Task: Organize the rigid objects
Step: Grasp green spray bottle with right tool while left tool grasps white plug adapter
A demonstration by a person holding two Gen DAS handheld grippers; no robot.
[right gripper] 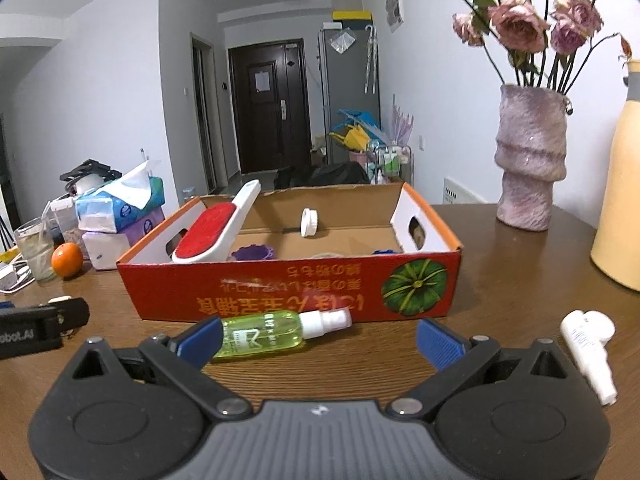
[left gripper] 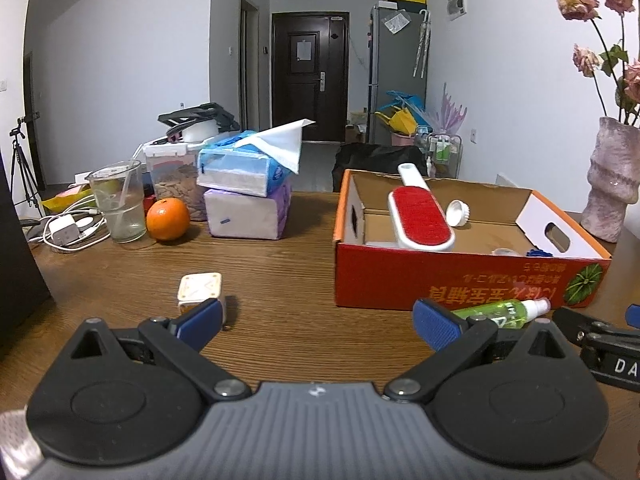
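1. Both my grippers, left [left gripper: 318,324] and right [right gripper: 318,338], gape wide, holding nothing.
2. Green spray bottle [right gripper: 276,334] lies on table [right gripper: 500,280], against red box [right gripper: 292,286].
3. Lint brush [right gripper: 216,226] leans inside box.

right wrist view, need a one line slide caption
Open right gripper above the table, facing a green spray bottle lying before the red box.
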